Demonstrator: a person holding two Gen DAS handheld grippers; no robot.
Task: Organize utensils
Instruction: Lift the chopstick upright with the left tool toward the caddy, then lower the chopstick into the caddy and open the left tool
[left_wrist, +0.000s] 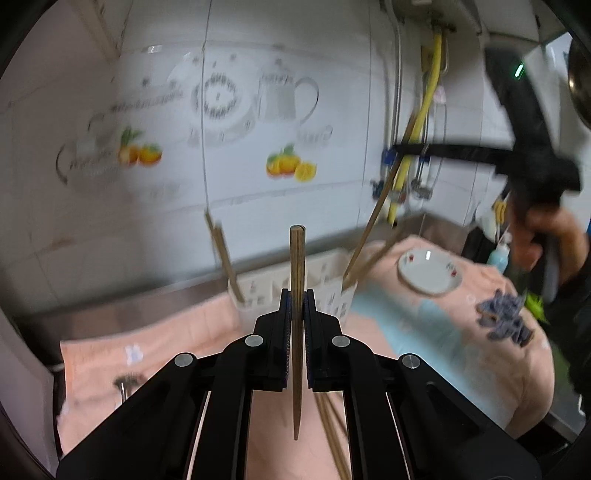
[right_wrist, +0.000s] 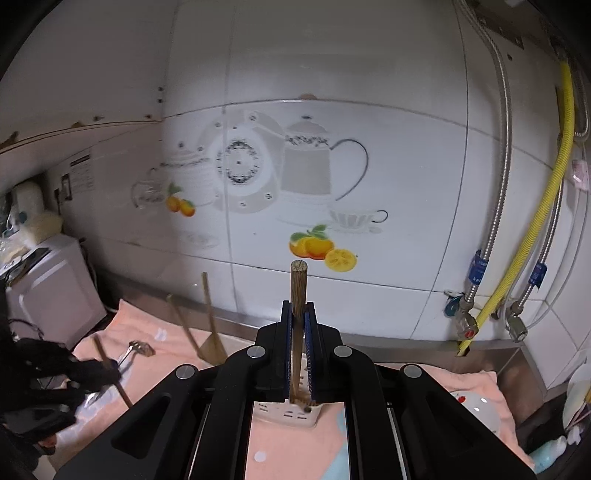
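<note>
You're partway — each hand-held gripper, left and right, is clamped on one wooden chopstick above the white utensil basket already holding several — a fork lies on the towel

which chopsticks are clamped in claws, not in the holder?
Two: the chopstick in the left claw and the chopstick in the right claw. The others lean in the white holder.
</note>
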